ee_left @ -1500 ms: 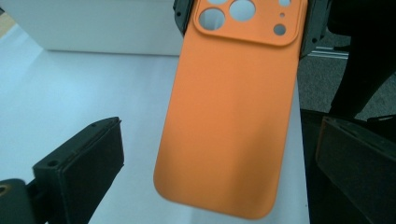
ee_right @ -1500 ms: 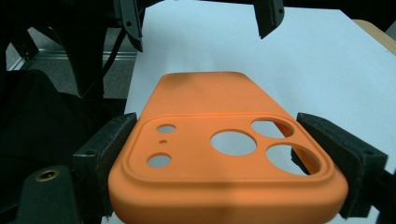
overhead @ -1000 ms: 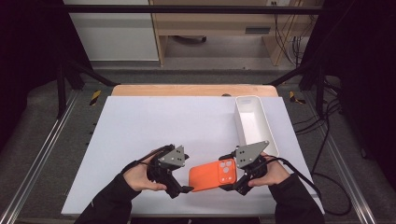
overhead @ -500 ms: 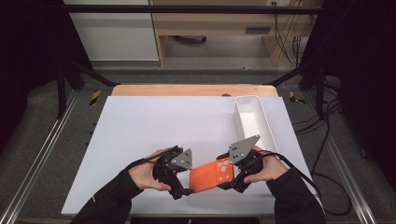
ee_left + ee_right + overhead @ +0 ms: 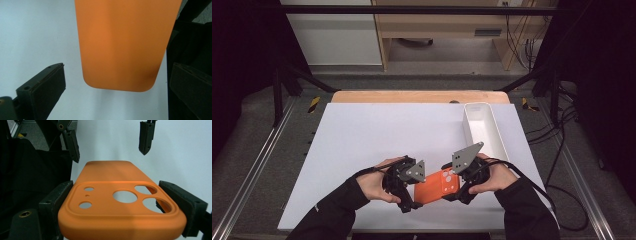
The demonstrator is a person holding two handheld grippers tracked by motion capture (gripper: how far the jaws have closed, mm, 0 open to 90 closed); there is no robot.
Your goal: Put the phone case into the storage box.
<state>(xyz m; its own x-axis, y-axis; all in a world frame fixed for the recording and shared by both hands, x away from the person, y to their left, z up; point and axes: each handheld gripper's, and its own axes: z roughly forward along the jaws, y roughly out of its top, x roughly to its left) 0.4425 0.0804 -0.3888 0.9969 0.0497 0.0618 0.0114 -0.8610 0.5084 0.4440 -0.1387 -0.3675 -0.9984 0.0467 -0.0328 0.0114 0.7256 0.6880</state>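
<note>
The right gripper [image 5: 462,186] already pinches the orange phone case [image 5: 438,186] at the counter's [image 5: 377,135] 6 o'clock edge; the left gripper's [image 5: 408,186] spread jaws flank its far end, grip not yet made.

A white rectangular tabletop [image 5: 377,135] sits on a light wooden board [image 5: 412,96], framed by grey metal rails [image 5: 252,170]. The floor is grey carpet [image 5: 257,115]. Behind stand a white cabinet [image 5: 332,35] and a pale wooden desk [image 5: 447,25]. Black cables [image 5: 519,30] hang at the right, and the sides lie dark.
</note>
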